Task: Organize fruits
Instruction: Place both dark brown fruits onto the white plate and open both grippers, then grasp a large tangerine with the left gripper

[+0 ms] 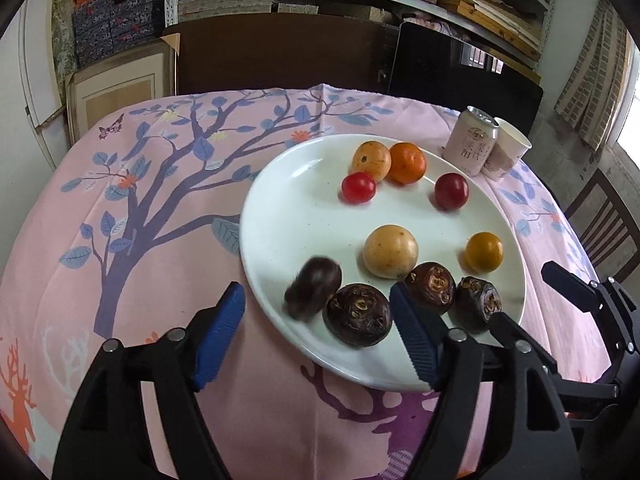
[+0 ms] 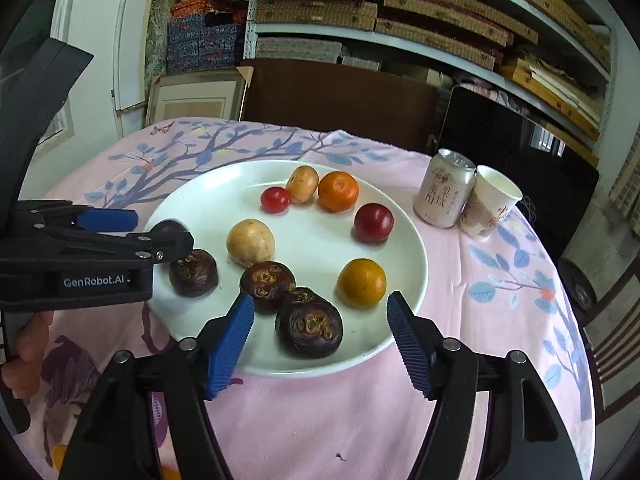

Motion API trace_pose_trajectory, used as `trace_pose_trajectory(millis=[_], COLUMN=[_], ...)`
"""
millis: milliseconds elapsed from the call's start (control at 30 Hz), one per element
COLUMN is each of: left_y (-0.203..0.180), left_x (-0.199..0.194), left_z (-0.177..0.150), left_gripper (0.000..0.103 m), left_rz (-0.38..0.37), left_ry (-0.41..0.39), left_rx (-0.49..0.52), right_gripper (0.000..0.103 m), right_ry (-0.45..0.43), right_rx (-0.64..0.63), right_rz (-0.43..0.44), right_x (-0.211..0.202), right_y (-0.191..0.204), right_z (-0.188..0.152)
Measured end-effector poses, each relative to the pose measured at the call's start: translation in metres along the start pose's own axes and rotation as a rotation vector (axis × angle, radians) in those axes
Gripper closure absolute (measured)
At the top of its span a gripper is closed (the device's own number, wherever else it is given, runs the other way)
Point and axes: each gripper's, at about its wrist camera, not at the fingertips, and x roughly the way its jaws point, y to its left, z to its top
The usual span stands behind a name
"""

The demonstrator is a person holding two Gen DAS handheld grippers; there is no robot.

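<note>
Your left tool point(image 1: 318, 330) hangs spread wide over the near-left rim of the plate point(image 1: 304, 208), nothing between its blue pads point(image 1: 220, 332); a blurred dark chestnut point(image 1: 314, 292) lies on the plate just ahead of it, beside a second chestnut point(image 1: 358, 314). Your right tool point(image 2: 320, 332) is likewise spread and empty, a large chestnut point(image 2: 309, 328) on the plate between its tips. Two more chestnuts sit near, one at centre point(image 2: 268, 286) and one toward the left tool point(image 2: 193, 273). Farther out lie two pale fruits point(image 2: 251, 242) point(image 2: 303, 184), a yellow one point(image 2: 362, 283), an orange point(image 2: 338, 191), a dark red fruit point(image 2: 373, 223) and a small red one point(image 2: 275, 199), all loose on the plate. A can point(image 2: 444, 194) and paper cup point(image 2: 490, 202) stand touching on the table point(image 2: 500, 280) to the plate's far right
</note>
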Motion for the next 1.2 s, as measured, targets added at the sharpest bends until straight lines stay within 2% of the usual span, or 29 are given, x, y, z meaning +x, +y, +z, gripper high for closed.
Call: trace_pose_trajectory(millis=[167,233,300,600,733,1033,1200], left_y=[-0.001,-0.002,-0.001,-0.017,-0.02,-0.029,-0.036], left_x=[-0.022,-0.035,-0.048,-0.111,-0.133,-0.147,-0.138], left_z=[-0.011,-0.019,-0.03,-0.104,-0.132,-0.185,-0.199], left_gripper=[0.03,0.025,0.015,0.014,0.014,0.014,0.014], left_rz=[0.013,0.011,0.012,-0.01,-0.023,-0.052,-0.072], left_ry=[-0.016,-0.02,-0.019,-0.012,-0.013,0.047,0.093], left_rx=[0.035,0.041,0.04,0.145,0.147,0.155,0.136], right_gripper=[0.033,0.033,0.033,0.033,0.033,0.033,0.033], right_ry=[0.014,0.017,0.021,0.056,0.075,0.091,0.09], right_rx=[0.035,0.057,0.091,0.218,0.268,0.309,0.319], right_rz=[0.03,0.047,0.07,0.122,0.136,0.178,0.189], right_x=[-0.017,-0.03,-0.045,-0.105,-0.125,-0.151,-0.16], right_y=[-0.004,-0.006,-0.008,-0.008,-0.006,0.006,0.008], right_z=[-0.012,-0.019,-0.028,-0.083,-0.11,-0.151,-0.162])
